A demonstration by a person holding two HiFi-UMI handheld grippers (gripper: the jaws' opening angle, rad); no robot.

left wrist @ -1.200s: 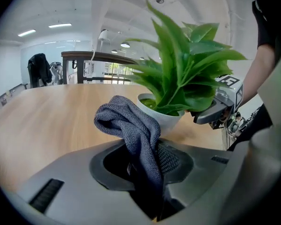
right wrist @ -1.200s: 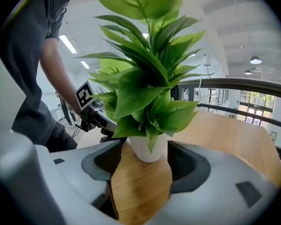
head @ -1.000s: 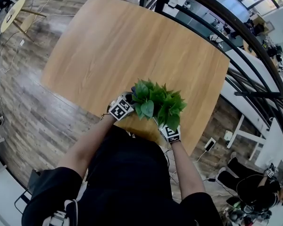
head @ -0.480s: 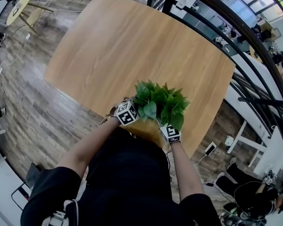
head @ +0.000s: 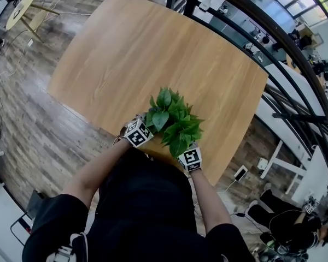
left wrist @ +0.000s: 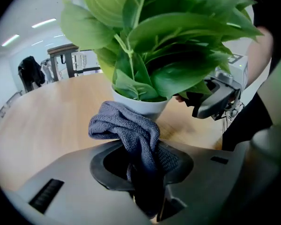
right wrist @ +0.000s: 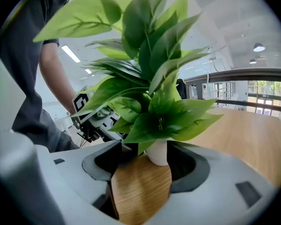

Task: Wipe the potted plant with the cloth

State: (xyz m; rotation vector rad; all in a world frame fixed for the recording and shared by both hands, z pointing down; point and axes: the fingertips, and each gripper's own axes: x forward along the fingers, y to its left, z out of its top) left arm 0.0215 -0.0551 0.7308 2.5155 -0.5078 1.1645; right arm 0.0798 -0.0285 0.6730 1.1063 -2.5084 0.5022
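One cloth (left wrist: 126, 125) pinched in left tool (left wrist: 145, 170), just beside potted plant (left wrist: 168, 74)

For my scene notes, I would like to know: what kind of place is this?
Probably an open-plan office or lab, perhaps on an upper level. A large wooden table stands beside a dark railing with more workspace beyond it, and strip lights run along the ceiling.

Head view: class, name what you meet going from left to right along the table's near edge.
left hand-held gripper → potted plant → right hand-held gripper
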